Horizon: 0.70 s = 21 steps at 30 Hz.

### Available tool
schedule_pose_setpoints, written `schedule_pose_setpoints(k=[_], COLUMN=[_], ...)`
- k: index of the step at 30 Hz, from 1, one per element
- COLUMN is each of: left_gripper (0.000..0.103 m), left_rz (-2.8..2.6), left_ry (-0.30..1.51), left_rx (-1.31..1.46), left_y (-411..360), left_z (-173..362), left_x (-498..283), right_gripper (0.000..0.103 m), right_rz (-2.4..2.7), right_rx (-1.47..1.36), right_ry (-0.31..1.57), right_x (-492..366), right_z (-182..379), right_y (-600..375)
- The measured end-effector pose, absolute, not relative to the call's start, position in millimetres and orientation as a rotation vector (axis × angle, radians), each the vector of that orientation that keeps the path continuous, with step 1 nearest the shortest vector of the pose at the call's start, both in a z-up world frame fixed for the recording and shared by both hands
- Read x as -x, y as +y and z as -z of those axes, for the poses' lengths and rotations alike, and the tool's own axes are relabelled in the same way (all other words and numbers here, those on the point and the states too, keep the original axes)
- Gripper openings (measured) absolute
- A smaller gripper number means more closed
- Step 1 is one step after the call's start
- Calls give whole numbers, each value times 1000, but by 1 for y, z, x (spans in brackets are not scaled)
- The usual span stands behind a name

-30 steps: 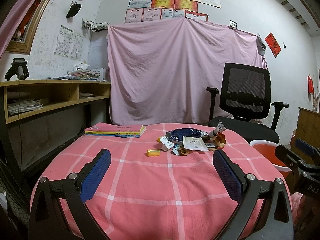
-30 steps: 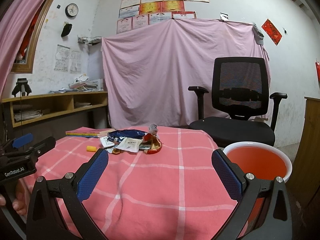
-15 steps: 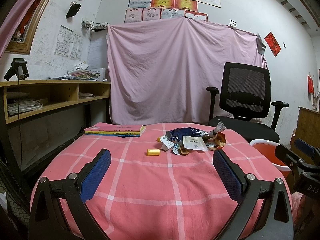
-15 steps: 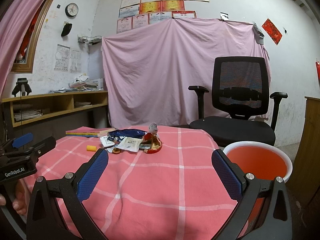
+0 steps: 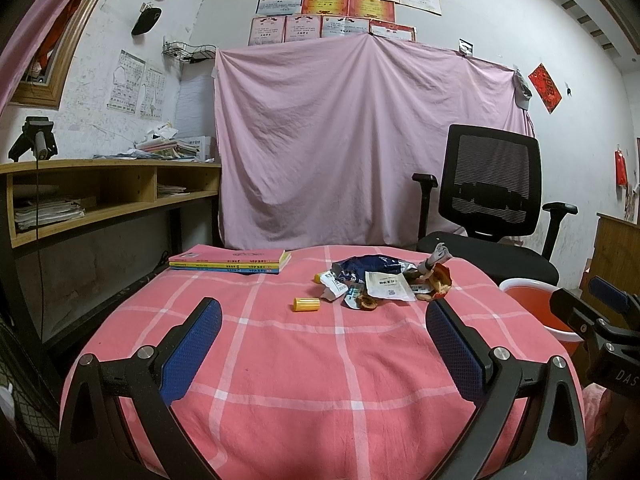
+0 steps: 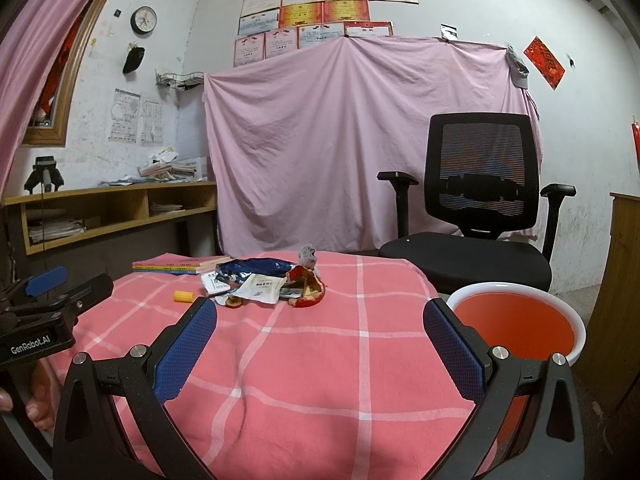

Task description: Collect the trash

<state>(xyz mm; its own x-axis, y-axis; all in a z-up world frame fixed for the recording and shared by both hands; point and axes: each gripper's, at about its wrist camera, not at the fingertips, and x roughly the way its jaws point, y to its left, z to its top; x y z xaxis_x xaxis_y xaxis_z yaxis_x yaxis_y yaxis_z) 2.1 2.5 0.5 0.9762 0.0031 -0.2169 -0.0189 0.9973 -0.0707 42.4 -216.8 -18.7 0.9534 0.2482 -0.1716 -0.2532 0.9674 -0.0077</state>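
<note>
A pink sheet (image 5: 352, 140) is hung across the back wall, with rows of certificates (image 5: 332, 8) pinned above it. A black mesh office chair (image 5: 492, 208) is placed behind the desk (image 5: 280, 360), on its right side. The desk is covered by a pink cloth crossed with white lines. A wooden shelf unit (image 5: 100, 196) is set along the left wall, and papers are stacked in and on it.

An orange bucket with a white rim (image 6: 516, 320) is seen just beside the desk's right edge, below the level of the desk top.

The left tongs (image 5: 320, 332) are held low over the near part of the desk, spread wide, and nothing is gripped between the blue pads. The right tongs (image 6: 320, 332) are likewise spread wide and nothing is held; they are aimed across the desk's right half, with the bucket just behind the right finger. Each pair of tongs is caught at the edge of the other's view.

A stack of thin books (image 5: 230, 261) is laid at the far left of the desk.

The trash pile (image 5: 384, 280) is found near the far middle of the desk, well apart from both tongs: a dark blue foil bag (image 5: 372, 266), a white printed packet (image 5: 388, 286) and a red and gold wrapper (image 6: 308, 288) are heaped together, touching. A small yellow cylinder (image 5: 307, 304) lies on its side just left of the pile, apart from it.
</note>
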Motion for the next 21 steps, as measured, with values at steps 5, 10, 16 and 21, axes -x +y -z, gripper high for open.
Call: schedule_pose_setpoints(k=[5, 10, 16, 21], left_gripper=[100, 100, 100, 100], left_rz=[-12, -10, -11, -9], left_ry=[219, 218, 218, 219], left_rx=[73, 70, 71, 69], left_y=[2, 2, 2, 2], left_z=[0, 0, 1, 1], left_x=[-2, -2, -3, -3], right_gripper=[103, 103, 103, 103], right_rz=[-254, -256, -256, -259], right_rx=[30, 29, 29, 23], right_ry=[171, 172, 172, 179], right_x=[-42, -43, -43, -43], right_z=[19, 21, 20, 21], right_y=[-216, -215, -215, -214])
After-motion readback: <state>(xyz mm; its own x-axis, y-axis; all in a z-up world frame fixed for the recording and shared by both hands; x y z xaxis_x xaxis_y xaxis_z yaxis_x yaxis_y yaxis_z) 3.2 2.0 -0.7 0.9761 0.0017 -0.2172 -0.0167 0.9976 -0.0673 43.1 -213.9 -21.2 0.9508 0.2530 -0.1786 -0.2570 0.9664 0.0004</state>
